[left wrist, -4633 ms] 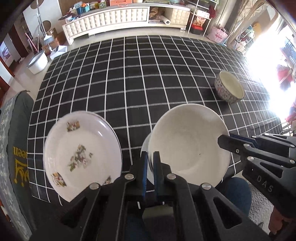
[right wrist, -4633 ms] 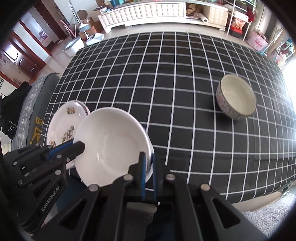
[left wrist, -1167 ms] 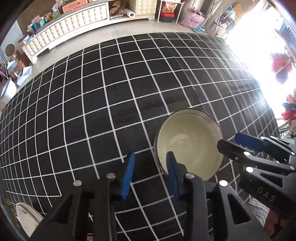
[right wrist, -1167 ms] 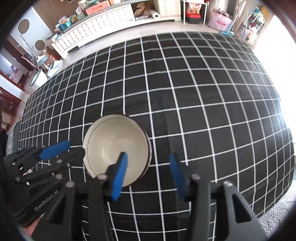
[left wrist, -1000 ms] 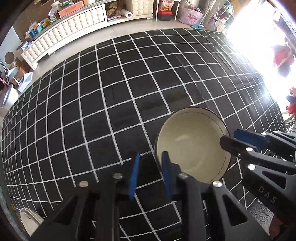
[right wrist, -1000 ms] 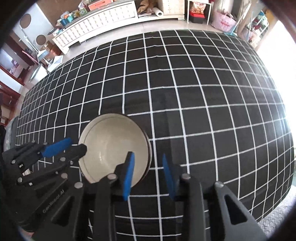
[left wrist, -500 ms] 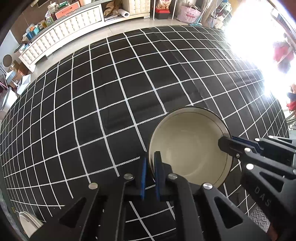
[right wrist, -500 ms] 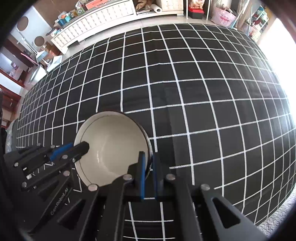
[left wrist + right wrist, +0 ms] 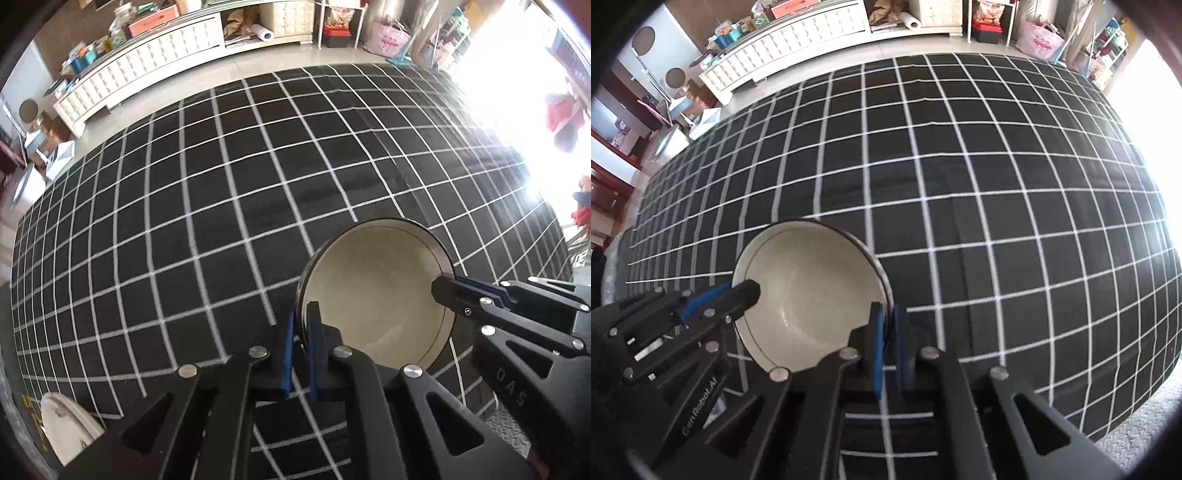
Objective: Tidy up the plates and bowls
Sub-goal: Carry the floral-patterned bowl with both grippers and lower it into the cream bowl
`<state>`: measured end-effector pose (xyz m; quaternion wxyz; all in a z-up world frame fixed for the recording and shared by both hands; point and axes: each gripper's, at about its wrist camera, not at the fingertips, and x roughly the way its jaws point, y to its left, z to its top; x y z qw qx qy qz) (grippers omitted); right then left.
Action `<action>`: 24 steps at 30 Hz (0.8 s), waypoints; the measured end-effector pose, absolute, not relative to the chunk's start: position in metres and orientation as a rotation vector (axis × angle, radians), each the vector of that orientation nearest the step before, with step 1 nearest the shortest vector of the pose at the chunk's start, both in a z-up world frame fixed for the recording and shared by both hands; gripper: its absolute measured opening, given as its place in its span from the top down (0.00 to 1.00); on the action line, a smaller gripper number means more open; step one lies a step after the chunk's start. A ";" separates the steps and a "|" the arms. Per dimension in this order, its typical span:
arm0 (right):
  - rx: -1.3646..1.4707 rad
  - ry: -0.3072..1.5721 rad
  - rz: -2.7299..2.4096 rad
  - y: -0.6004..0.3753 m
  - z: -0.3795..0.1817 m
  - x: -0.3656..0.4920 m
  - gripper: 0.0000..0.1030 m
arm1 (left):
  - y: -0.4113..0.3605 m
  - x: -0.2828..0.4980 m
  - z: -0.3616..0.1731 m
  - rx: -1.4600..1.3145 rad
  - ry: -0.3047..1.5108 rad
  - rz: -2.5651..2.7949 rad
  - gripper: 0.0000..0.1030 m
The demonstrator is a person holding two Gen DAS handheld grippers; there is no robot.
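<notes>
I see the table [image 9: 229, 206] with its black cloth and white lines spreading out wide in front of me. From 9 o'clock round to 1 o'clock the cloth is bare. In the right wrist view the cloth is also bare from 12 o'clock to 4 o'clock. The near edge of the table sits low at 5 o'clock there, where the cloth drops down toward the grey floor. The far edge is up at 12 o'clock, with a long white cabinet [image 9: 798, 33] on the floor behind it.

My left tongs [image 9: 302, 350] are squeezed together on the rim of the bowl [image 9: 373, 295]. One blue pad is outside the rim and the other is inside. They grip the side of the bowl at about 8 o'clock on its round edge.

My right tongs [image 9: 886, 350] are squeezed together on the same bowl [image 9: 809, 295], on the other side of its rim, at about 4 o'clock on its round edge. In the left wrist view I see the right tongs [image 9: 448, 291] reach in from 3 o'clock and bite the rim. In the right wrist view the left tongs [image 9: 748, 290] reach in from 9 o'clock and bite it too.

The bowl is near the table's near edge, with its open side tipped toward me. It is cream inside with a thin dark ring at the rim. I cannot tell if its bottom touches the cloth.

A white plate [image 9: 66, 432] peeks out at 7 o'clock in the left wrist view, well apart from the bowl.
</notes>
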<state>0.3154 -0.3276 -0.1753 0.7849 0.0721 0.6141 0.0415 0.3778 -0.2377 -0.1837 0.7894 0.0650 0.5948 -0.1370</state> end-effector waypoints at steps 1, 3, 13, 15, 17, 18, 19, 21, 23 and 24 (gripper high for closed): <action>0.158 1.323 0.095 -0.324 -0.171 0.314 0.93 | -0.230 0.373 -0.179 0.120 1.281 -0.294 0.95; 0.141 1.312 0.105 -0.311 -0.160 0.306 0.93 | -0.217 0.364 -0.169 0.098 1.273 -0.292 0.95; 0.093 1.287 0.163 -0.250 -0.132 0.274 0.93 | -0.148 0.313 -0.132 0.047 1.228 -0.236 0.97; 0.086 1.283 0.167 -0.237 -0.127 0.269 0.93 | -0.133 0.302 -0.126 0.040 1.220 -0.230 0.97; 0.071 1.272 0.175 -0.227 -0.122 0.262 0.93 | -0.126 0.299 -0.117 0.045 1.203 -0.221 0.97; 0.060 1.264 0.180 -0.220 -0.118 0.259 0.93 | -0.119 0.293 -0.112 0.048 1.191 -0.214 0.97; 0.057 1.257 0.184 -0.216 -0.116 0.258 0.93 | -0.114 0.289 -0.109 0.049 1.184 -0.210 0.97; 0.055 1.253 0.191 -0.208 -0.112 0.254 0.93 | -0.103 0.282 -0.101 0.046 1.180 -0.200 0.97; 0.046 1.249 0.195 -0.200 -0.109 0.250 0.93 | -0.095 0.276 -0.097 0.045 1.173 -0.194 0.98; 0.043 1.245 0.203 -0.195 -0.108 0.247 0.93 | -0.089 0.271 -0.092 0.043 1.160 -0.192 1.00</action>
